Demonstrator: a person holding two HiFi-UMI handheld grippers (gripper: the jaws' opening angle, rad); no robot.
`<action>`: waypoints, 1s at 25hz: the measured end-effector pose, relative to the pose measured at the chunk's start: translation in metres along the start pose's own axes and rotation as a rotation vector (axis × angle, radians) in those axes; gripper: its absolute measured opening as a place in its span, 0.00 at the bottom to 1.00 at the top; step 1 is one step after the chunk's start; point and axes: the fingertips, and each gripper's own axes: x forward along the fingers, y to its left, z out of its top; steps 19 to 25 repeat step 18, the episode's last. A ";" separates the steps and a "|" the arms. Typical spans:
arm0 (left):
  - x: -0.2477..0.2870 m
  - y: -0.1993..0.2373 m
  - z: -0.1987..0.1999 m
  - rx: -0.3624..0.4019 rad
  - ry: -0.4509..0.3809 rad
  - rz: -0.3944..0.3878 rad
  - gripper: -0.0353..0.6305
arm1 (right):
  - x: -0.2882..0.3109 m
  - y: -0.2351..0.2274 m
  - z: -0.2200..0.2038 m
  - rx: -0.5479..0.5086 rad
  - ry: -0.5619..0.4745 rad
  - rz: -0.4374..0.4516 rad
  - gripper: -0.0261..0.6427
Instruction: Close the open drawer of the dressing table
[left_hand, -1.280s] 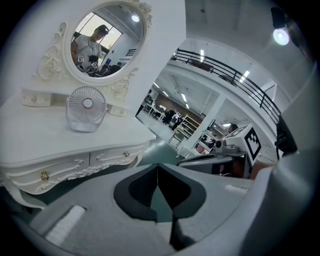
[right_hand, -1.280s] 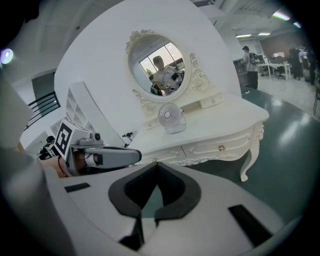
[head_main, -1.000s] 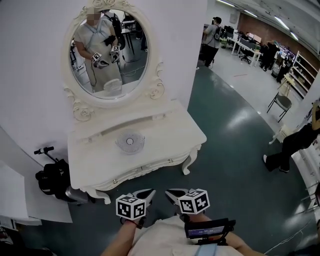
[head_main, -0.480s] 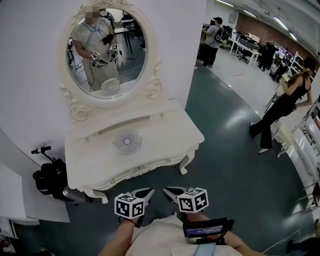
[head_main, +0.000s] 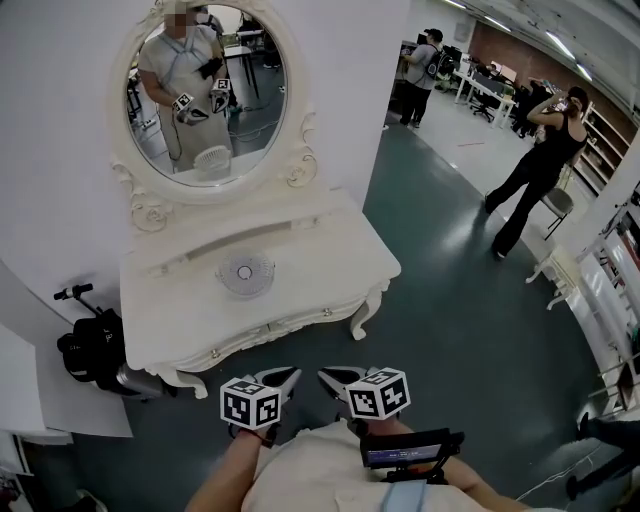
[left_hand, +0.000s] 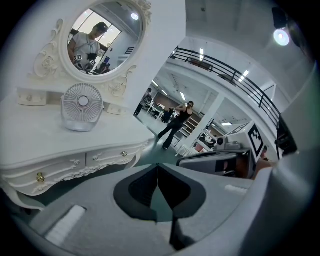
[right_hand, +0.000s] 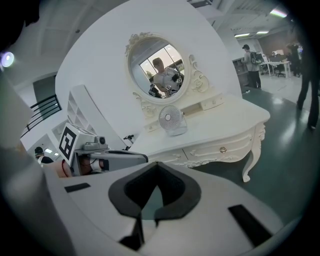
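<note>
- Your left gripper (head_main: 280, 377): jaws together, holding nothing.
- Your right gripper (head_main: 335, 378): jaws together, empty too.
- Both sit near the dressing table (head_main: 320, 262), apart from its front.

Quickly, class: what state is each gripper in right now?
Left gripper: closed, holding nothing.
Right gripper: closed, holding nothing.

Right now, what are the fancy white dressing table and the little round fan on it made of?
The white carved dressing table looks like painted wood or moulded resin: smooth satin white, with scrolled trim. The small round fan looks like pale plastic, going by its thin grille ribs. Neither is certain.
</note>
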 end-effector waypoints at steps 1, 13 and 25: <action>0.001 -0.001 0.001 0.001 0.000 -0.001 0.07 | -0.001 -0.001 0.000 -0.001 0.002 -0.002 0.06; 0.005 0.001 0.004 -0.006 -0.004 -0.004 0.07 | 0.001 -0.004 -0.002 0.003 0.022 -0.005 0.06; 0.007 0.004 0.003 -0.005 -0.003 0.001 0.07 | 0.004 -0.007 -0.003 0.002 0.025 -0.006 0.06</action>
